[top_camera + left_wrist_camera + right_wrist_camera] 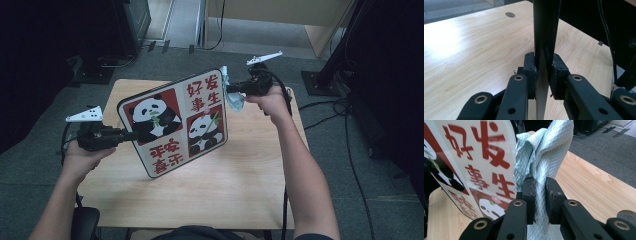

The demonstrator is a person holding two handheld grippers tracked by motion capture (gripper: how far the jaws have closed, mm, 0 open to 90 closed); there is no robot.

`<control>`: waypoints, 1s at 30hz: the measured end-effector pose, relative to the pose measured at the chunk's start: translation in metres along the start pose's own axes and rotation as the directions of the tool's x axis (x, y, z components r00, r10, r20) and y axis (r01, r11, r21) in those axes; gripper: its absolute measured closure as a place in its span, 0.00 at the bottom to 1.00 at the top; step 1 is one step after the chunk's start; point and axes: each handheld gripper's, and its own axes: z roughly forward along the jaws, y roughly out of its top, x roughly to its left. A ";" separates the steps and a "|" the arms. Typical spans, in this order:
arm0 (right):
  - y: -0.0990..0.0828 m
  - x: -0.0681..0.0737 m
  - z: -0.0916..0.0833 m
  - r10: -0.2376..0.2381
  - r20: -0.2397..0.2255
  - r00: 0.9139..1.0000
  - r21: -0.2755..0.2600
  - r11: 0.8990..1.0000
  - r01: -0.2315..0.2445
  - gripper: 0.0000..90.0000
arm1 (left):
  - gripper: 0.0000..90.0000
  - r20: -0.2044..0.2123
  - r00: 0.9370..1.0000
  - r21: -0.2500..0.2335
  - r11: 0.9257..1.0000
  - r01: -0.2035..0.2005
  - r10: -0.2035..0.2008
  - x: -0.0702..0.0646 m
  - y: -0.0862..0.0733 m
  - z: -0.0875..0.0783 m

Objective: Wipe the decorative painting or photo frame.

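Above the wooden table (240, 190), the left gripper (131, 135) is pinching the flat panda picture board (175, 122) steady, so the right gripper (231, 89), pinching a pale green cloth (544, 150), can wipe it.

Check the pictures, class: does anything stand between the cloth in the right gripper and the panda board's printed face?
Nothing visible does. The cloth, pinched in the right gripper, hangs right beside the panda board, which the left gripper clamps by its edge.

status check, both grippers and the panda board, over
Left hand-held gripper shut on panda board edge, board held up off table. Right hand-held gripper shut on pale green cloth beside the board's face. Nothing in the way.
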 end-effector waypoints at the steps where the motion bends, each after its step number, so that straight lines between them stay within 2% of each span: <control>1: -0.002 -0.001 0.001 -0.003 0.000 1.000 0.000 1.000 0.003 0.89 | 0.87 0.000 1.000 0.000 1.000 0.000 0.000 0.000 0.000 0.000; 4: -0.006 -0.002 0.003 0.004 -0.002 1.000 0.016 1.000 -0.004 0.89 | 0.87 0.000 1.000 0.000 1.000 0.000 0.000 0.000 0.000 0.000; 9: -0.013 -0.004 0.004 0.017 -0.011 1.000 0.007 1.000 -0.017 0.89 | 0.87 0.000 1.000 0.001 1.000 0.000 0.000 0.000 0.000 0.000; 18: -0.020 -0.006 0.008 0.033 -0.018 0.999 0.041 0.999 -0.032 0.89 | 0.87 -0.001 1.000 0.001 1.000 0.000 0.000 0.000 0.000 0.000; 21: -0.023 -0.007 0.009 0.035 -0.021 0.999 0.040 0.999 -0.034 0.89 | 0.87 -0.001 1.000 0.001 1.000 0.000 0.000 0.000 0.000 0.000; 23: -0.028 -0.007 0.010 0.026 -0.020 0.999 0.019 1.000 -0.025 0.89 | 0.87 0.000 1.000 0.000 1.000 0.000 0.000 0.000 0.000 0.000; 27: -0.035 -0.010 0.013 0.039 -0.026 0.999 0.034 0.999 -0.038 0.89 | 0.87 0.000 1.000 0.001 1.000 0.000 0.000 0.000 0.000 0.000; 30: -0.041 -0.013 0.015 0.051 -0.045 0.998 0.012 0.999 -0.051 0.89 | 0.87 0.000 1.000 0.001 1.000 0.000 0.000 0.000 0.000 0.000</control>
